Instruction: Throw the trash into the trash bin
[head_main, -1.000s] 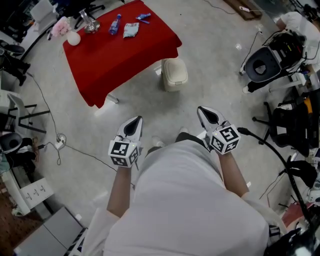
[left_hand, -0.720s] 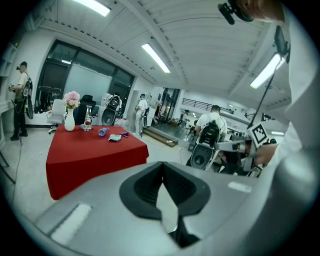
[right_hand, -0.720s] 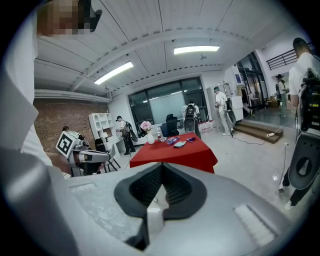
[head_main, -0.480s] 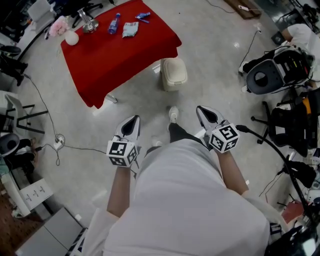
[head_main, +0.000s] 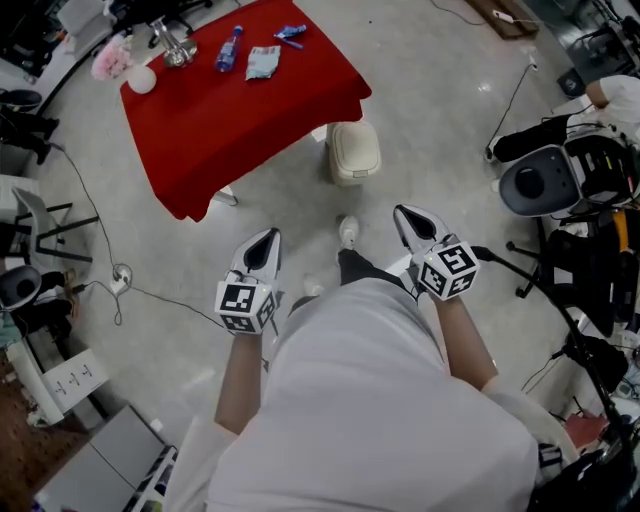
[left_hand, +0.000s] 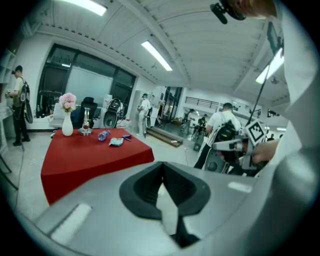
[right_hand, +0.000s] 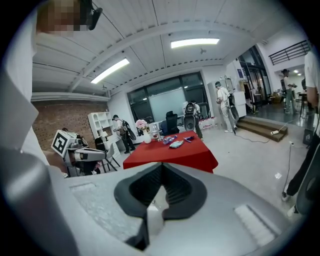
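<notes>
A red-clothed table (head_main: 240, 115) stands ahead, well beyond both grippers. On its far end lie a blue bottle (head_main: 229, 49), a crumpled wrapper (head_main: 262, 61) and a small blue scrap (head_main: 290, 33). A beige lidded trash bin (head_main: 353, 151) sits on the floor by the table's near right corner. My left gripper (head_main: 262, 247) and right gripper (head_main: 412, 225) are held side by side in front of the person's body, both shut and empty. In the left gripper view the table (left_hand: 95, 155) and bottle (left_hand: 103, 135) show beyond the jaws; in the right gripper view the table (right_hand: 172, 152) does too.
A white vase with pink flowers (head_main: 140, 75) and a glass object (head_main: 180, 50) stand at the table's far left. Cables (head_main: 120, 285) trail over the floor at left. Chairs and gear (head_main: 560, 180) crowd the right side. People stand in the background.
The person has stepped forward: a shoe now shows on the floor between the grippers. Both grippers have advanced with the body toward the table and stay shut.
</notes>
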